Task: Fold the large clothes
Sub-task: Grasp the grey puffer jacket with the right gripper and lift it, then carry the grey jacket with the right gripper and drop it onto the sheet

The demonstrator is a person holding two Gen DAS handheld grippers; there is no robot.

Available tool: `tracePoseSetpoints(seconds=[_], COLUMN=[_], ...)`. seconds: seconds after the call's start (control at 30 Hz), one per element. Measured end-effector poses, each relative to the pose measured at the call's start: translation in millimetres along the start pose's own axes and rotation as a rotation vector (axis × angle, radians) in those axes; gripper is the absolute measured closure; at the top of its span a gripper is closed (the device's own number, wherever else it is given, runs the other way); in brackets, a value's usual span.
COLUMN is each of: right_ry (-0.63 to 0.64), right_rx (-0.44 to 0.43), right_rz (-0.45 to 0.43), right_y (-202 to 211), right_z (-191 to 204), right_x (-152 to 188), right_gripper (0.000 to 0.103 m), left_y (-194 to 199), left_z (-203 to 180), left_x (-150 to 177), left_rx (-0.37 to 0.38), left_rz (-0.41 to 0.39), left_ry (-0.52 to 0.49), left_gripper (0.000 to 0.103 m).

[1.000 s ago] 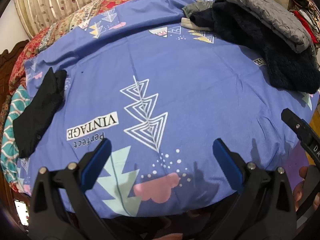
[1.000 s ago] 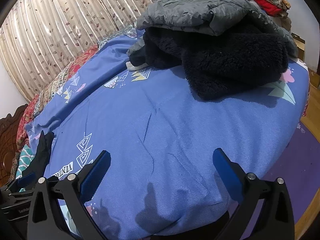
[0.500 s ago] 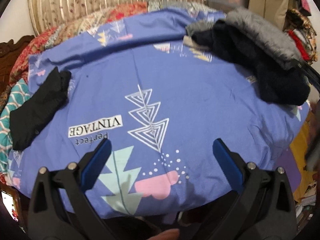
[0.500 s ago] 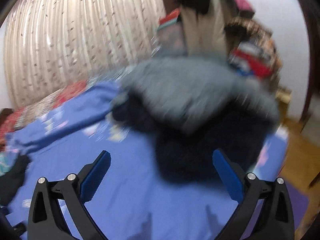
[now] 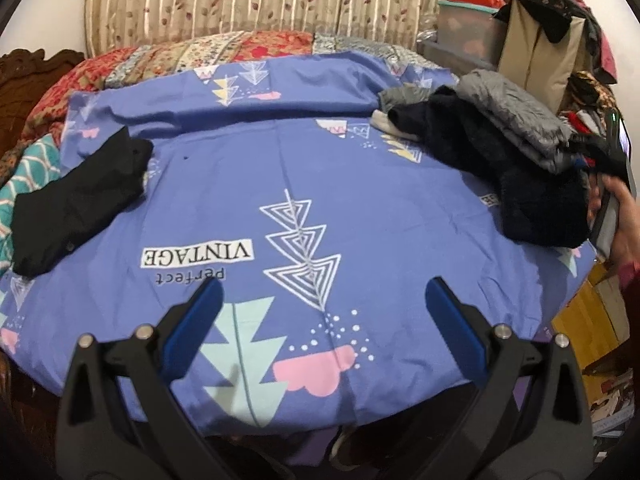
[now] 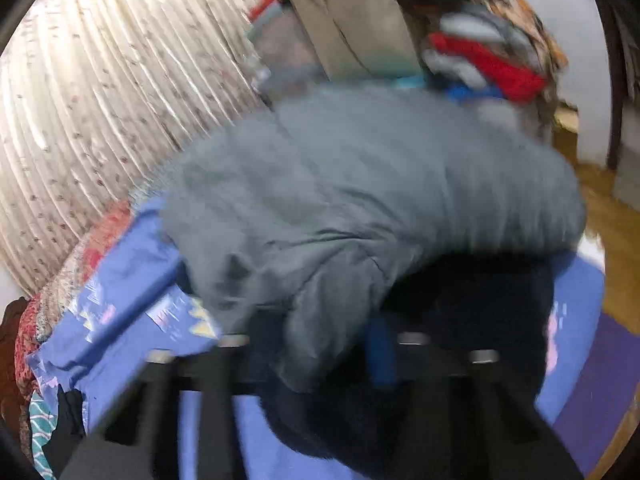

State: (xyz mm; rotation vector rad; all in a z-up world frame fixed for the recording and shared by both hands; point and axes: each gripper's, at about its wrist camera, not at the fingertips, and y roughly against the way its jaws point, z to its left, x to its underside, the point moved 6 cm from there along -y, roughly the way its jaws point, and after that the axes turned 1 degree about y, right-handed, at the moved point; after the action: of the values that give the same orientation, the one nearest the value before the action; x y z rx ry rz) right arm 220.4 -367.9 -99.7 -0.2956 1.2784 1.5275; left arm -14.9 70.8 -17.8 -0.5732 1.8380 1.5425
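Observation:
A pile of clothes lies at the right of the bed: a grey puffer jacket point(image 5: 508, 108) on top of a dark fleece garment point(image 5: 532, 204). In the blurred right wrist view the grey jacket point(image 6: 360, 184) fills the middle, over the dark fleece point(image 6: 472, 312). My right gripper point(image 6: 320, 344) has its fingers closed in on a fold of the grey jacket's near edge. It also shows at the pile's right edge in the left wrist view point(image 5: 596, 160). My left gripper point(image 5: 320, 304) is open and empty above the bed's near edge. A black garment point(image 5: 80, 196) lies at the left.
The bed carries a blue printed sheet point(image 5: 304, 184) with a patchwork quilt point(image 5: 192, 52) behind it. A striped curtain point(image 5: 256, 0) hangs at the back. Boxes, a beige bag point(image 5: 536, 52) and piled clothes stand at the right. A wooden headboard point(image 5: 24, 68) is at the left.
My right gripper has moved forward to the clothes pile and closed on the grey jacket's edge. My left gripper has pulled back and tilted up a little, staying open.

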Motion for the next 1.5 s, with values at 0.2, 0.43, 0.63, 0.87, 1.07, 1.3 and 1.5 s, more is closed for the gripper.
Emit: tracePoseSetpoints(seconds=[0.2,0.43,0.63,0.87,1.07,1.3,1.5], right_ry=[0.106,0.260,0.373,0.375,0.266,0.071,-0.131], right_rx=[-0.131,-0.400,-0.655,-0.957,-1.196,-1.236,-0.881], right_rz=[-0.124,-0.187,-0.251,-0.184,-0.043,0.003,0.109], right_y=[76,169,264,332,366,335,196], right_z=[71,180,279,370,397,327,188], right_x=[-83,-143,-161,-160,-149,-150,-105], right_gripper=[0.069,0.070,0.070,0.070,0.070,0.070,0.068], left_y=[8,15,36,66,94,105,79], left_z=[14,68,134,184,224,245,233], left_x=[-3,-11,-22,-20,-15,-17,-22], left_rx=[-0.016,-0.107,-0.221,-0.286,-0.352,-0.388,-0.366], left_rz=[-0.035,-0.052,-0.110,-0.167,-0.211,-0.236,-0.194], left_ry=[0.005,0.051,0.139,0.227,0.279,0.304,0.271], left_gripper=[0.006,0.006,0.006,0.006,0.006,0.006,0.006])
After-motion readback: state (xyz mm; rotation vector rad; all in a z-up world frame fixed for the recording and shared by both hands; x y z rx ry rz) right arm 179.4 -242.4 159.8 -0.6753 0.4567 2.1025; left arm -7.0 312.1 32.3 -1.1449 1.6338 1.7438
